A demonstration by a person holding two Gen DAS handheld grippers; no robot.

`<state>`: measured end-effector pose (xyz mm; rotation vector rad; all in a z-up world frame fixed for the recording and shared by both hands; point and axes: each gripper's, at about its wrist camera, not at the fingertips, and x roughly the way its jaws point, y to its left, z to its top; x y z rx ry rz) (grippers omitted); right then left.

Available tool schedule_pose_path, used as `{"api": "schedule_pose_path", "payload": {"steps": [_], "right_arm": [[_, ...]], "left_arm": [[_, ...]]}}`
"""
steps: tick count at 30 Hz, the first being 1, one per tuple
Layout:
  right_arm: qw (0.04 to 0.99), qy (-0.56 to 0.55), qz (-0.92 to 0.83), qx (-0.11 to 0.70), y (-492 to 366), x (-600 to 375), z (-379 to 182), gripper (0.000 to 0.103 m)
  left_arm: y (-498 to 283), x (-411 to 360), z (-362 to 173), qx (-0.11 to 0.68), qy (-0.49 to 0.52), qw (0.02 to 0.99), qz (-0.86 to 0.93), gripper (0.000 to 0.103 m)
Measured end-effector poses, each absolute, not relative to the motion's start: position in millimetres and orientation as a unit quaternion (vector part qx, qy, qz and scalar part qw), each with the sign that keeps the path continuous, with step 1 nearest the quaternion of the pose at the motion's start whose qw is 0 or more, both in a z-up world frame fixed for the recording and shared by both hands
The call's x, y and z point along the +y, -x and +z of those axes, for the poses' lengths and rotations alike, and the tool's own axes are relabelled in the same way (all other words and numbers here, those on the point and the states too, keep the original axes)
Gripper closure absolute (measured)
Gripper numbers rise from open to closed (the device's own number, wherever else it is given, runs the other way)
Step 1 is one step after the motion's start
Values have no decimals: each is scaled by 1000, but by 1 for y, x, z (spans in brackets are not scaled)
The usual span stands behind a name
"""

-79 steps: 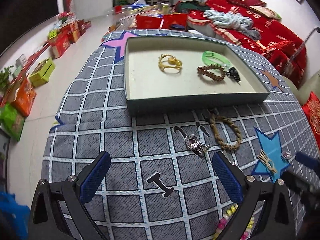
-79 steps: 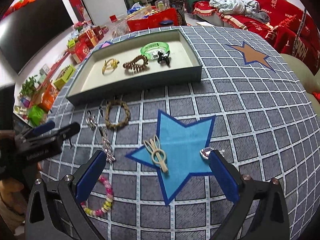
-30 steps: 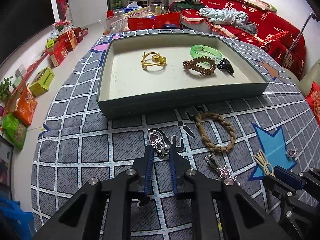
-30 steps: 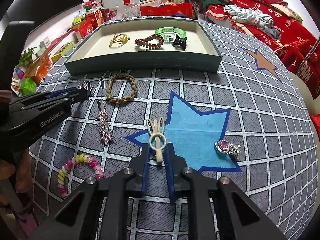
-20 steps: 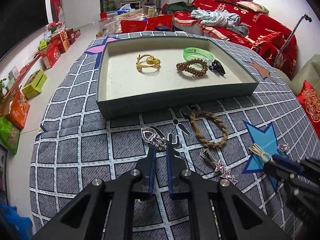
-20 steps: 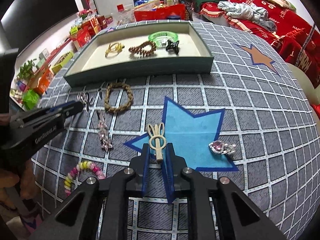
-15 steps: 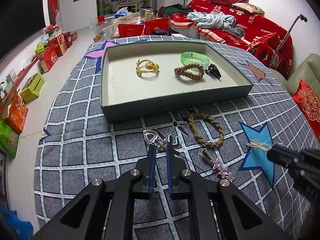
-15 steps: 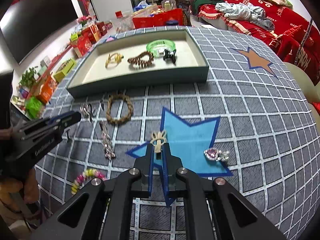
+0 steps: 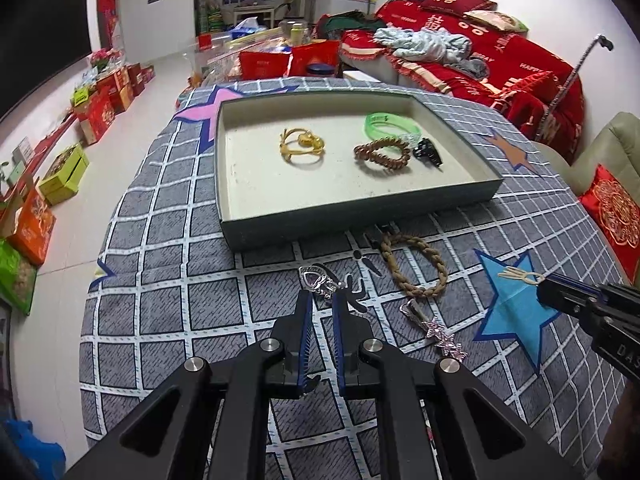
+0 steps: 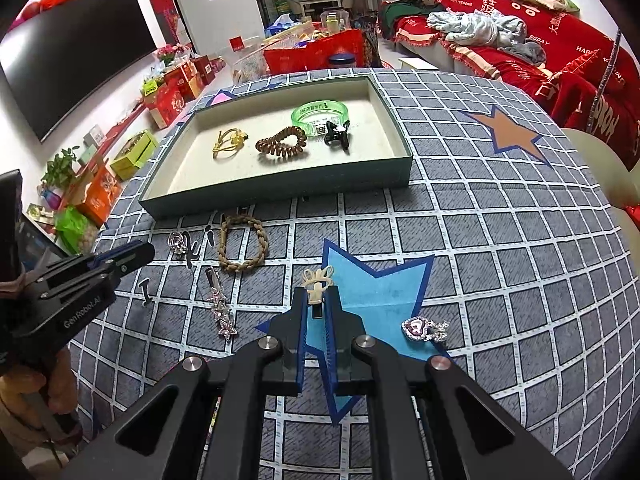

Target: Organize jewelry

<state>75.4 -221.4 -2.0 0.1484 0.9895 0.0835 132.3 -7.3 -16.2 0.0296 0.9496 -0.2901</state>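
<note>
The left gripper [image 9: 322,304] is clamped on a silver heart charm [image 9: 318,280], a small glittery piece jutting past its blue pads above the checked cloth [image 9: 168,304]. The right gripper [image 10: 316,300] pinches a cream looped hair clip [image 10: 317,280] over the blue star [image 10: 380,280]. Just beyond lie a star-studded clip [image 10: 220,312], a purple heart pendant [image 10: 420,327] and a braided tan bracelet [image 10: 242,243]. Farther off, the tray [image 10: 280,192] holds a gold piece [image 10: 229,141], brown coil [image 10: 282,145], green bangle [image 10: 320,114] and black claw [image 10: 337,134].
</note>
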Motion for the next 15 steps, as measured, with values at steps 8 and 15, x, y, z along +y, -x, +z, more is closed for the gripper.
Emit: {"api": "schedule_pose_path", "payload": {"steps": [8,15], "right_arm": [[873,-83,54,477,-71,-221,-7,94],[877,-94,59,468,-66,-226,-3,94]], "left_arm": [[-139,-8,-22,471,18,877,-95,75],[-136,-9,-14,445,15,894,-61,0]]}}
